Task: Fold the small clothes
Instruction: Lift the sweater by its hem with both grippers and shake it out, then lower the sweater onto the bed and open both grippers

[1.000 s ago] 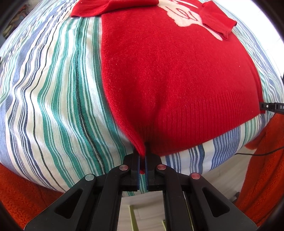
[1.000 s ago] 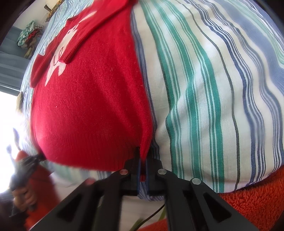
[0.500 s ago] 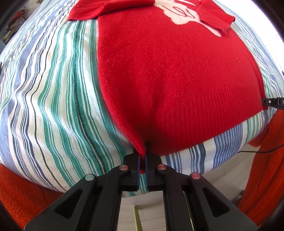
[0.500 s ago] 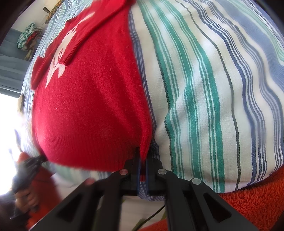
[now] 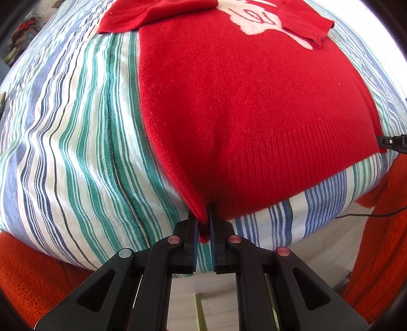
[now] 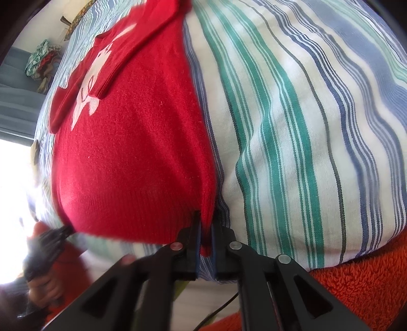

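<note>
On the striped sheet (image 5: 76, 152) lies a red sweater (image 5: 254, 101), front up, its white motif (image 5: 254, 15) at 12 o'clock in the left wrist view and both sleeves folded in across the chest. At 6 o'clock in that view the left gripper (image 5: 203, 229) pinches one bottom corner of the ribbed hem; its jaws are opening, yet red knit sits between the pads and they touch it. At 6 o'clock in the right wrist view the right gripper (image 6: 205, 242) pinches the other hem corner of the sweater (image 6: 132, 152), jaws opening too, cloth between the pads. Orange fleece (image 5: 30, 275) borders the sheet at 7 and 4 o'clock. A hand (image 6: 43, 287) on the left tool shows blurred at 8 o'clock of the right view.
</note>
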### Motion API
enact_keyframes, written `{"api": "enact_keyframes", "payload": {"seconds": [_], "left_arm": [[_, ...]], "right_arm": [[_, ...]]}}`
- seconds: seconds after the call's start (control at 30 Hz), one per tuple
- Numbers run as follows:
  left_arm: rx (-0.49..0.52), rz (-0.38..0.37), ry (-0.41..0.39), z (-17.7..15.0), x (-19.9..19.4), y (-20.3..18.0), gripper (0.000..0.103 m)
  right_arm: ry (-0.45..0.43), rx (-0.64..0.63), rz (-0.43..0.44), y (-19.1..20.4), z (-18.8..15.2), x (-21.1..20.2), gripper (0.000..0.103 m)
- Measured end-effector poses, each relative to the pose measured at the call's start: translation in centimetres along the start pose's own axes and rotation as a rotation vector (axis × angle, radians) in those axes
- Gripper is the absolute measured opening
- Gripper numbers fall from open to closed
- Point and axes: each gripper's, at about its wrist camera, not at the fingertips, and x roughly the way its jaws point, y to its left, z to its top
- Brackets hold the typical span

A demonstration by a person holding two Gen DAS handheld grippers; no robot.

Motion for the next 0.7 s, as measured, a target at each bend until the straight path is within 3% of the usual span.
{"api": "enact_keyframes", "payload": {"seconds": [0.03,0.2,0.3,0.43,0.6,0.7], "left_arm": [[0.000,-0.003,0.003,-0.2,-0.1,-0.2,0.011],[0.020,-0.034,0.032,-1.1,-0.3,-1.3,0.046],[0.066,-0.004,0.035,-1.6,-0.4,-2.6,0.055],[0.082,0.000,0.043,-2.1,-1.0,-3.4,0.059],[0.037,-0.050,0.045,-2.9,-2.7,-2.8,0.061],[0.018,-0.064,0.014,-3.4,-4.7,-2.3,0.061]], "right_arm": [[-0.001,0.001,0.002,0.2,-0.2,-0.1,0.008],[0.002,0.029,0.030,0.1,-0.4,-0.9,0.013],[0.008,0.046,0.044,-0.1,-0.5,-1.3,0.015],[0.017,0.044,0.038,-0.1,-0.9,-2.0,0.023],[0.024,0.016,0.014,0.2,-1.6,-2.8,0.039],[0.027,-0.007,-0.027,0.4,-2.0,-3.5,0.046]]}}
